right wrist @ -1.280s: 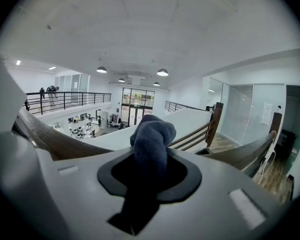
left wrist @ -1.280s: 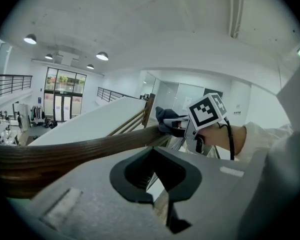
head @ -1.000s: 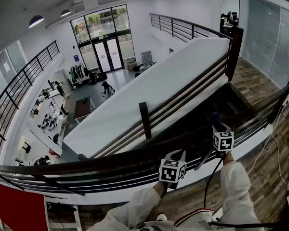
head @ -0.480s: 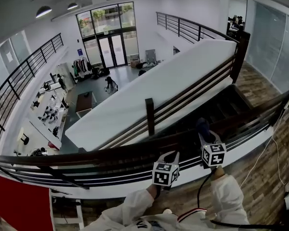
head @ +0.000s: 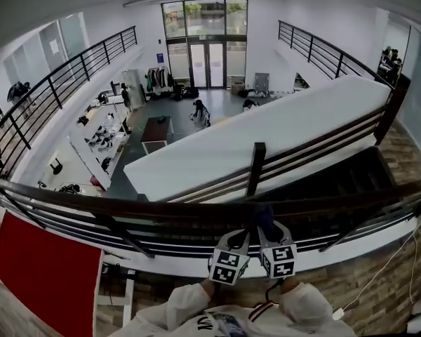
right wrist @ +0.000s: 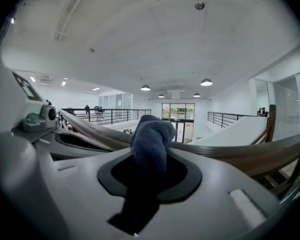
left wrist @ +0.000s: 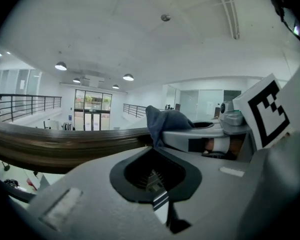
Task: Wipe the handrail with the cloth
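Two jaws of the grey hand-held right gripper (head: pixel 272 232) are clamped on a bunched dark-blue soft cloth (right wrist: pixel 150 134). The grey hand-held left gripper (left wrist: pixel 154 154) has its jaws together w/ nothing between them. The cloth looks light, limp and squashy (prob. grippy enough on varnished wood), so a hold at its bunched middle seems right; a loose corner would likely fold and drag. Its free end pokes past the jaws at the top of the dark brown wooden handrail (head: pixel 126 213), but contact can't be confirmed. Both forearms, in white sleeves (head: pixel 189 304), reach fwd from the body, w/ the grippers just beside each other, pointing across the rail.
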A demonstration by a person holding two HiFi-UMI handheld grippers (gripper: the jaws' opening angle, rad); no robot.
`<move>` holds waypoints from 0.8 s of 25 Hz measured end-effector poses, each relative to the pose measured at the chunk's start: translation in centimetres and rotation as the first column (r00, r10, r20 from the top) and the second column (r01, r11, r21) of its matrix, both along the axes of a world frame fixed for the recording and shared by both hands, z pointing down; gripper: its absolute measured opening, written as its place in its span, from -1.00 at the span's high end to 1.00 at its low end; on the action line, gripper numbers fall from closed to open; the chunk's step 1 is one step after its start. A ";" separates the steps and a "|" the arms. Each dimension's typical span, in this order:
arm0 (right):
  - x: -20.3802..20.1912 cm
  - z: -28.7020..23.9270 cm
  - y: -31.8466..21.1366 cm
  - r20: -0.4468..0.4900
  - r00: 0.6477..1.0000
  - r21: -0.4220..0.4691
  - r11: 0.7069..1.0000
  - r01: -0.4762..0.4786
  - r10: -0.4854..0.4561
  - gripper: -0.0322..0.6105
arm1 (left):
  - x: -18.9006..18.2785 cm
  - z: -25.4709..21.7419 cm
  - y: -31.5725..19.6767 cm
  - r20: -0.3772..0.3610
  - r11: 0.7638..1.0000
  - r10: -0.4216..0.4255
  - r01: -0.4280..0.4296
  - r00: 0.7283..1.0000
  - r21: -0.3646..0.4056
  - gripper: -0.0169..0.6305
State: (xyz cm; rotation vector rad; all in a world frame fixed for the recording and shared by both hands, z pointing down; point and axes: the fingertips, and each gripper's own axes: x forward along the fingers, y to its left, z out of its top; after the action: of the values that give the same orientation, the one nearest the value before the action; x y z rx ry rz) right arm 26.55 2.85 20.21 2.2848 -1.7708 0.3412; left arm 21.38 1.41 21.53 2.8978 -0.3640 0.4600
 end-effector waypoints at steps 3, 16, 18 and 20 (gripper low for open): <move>-8.4 1.3 -3.1 0.004 0.996 -0.009 0.996 0.084 -0.084 0.61 | -6.4 0.9 -3.4 0.008 0.998 -0.065 0.065 0.998 0.022 0.94; -32.0 9.8 -18.1 0.138 0.949 -0.116 0.947 0.300 -0.284 0.61 | -30.7 9.2 -19.5 0.075 0.917 -0.393 0.397 0.916 -0.038 0.94; -34.7 10.5 -21.2 0.151 0.944 -0.120 0.943 0.311 -0.292 0.61 | -33.7 10.0 -22.2 0.086 0.897 -0.436 0.440 0.896 -0.036 0.94; -37.3 11.3 -24.1 0.164 0.938 -0.122 0.937 0.327 -0.306 0.61 | -36.6 11.2 -24.7 0.101 0.878 -0.473 0.478 0.875 -0.034 0.94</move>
State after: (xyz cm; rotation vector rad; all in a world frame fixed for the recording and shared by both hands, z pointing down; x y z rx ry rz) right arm -10.79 -21.26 31.56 1.8748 -2.0681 0.5646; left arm -15.19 -23.28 32.70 2.5992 -1.0281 0.5011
